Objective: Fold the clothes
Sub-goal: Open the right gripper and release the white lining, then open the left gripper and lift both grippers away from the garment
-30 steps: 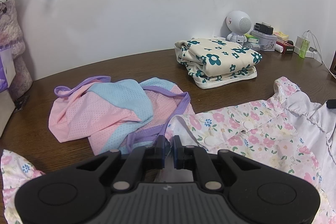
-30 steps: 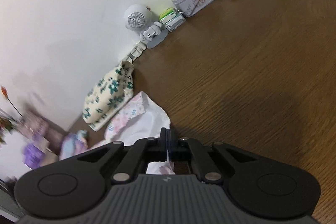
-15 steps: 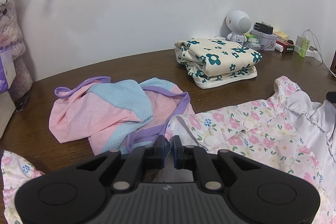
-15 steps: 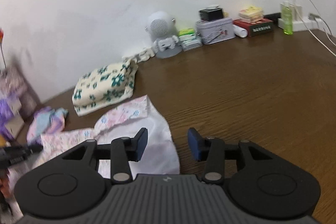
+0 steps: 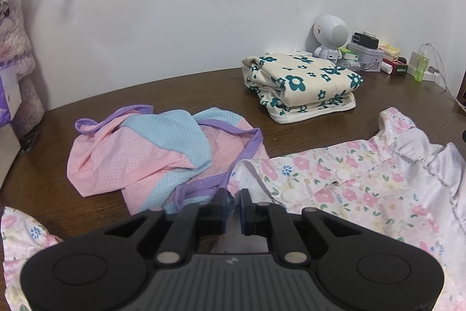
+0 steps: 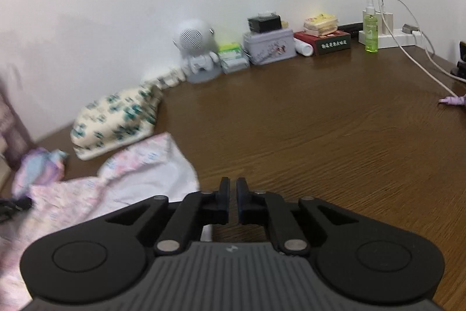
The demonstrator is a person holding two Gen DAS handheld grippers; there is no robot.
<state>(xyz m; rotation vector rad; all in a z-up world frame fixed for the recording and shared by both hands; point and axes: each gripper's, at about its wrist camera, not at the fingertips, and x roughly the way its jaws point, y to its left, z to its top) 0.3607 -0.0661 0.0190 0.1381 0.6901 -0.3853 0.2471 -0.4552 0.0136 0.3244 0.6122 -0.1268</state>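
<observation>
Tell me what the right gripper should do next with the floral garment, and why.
Probably open and swing the right gripper across onto the floral garment hem: its jaws are closing on nothing, over bare table, while the left gripper pinches another edge.

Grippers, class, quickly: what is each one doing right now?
Left gripper: jaws opening, floral garment edge between them.
Right gripper: jaws closing, nothing between them.

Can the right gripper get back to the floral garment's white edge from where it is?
Probably yes. The right gripper, its jaws closing on nothing, sits just right of the floral garment, with only bare wooden table between them.
</observation>
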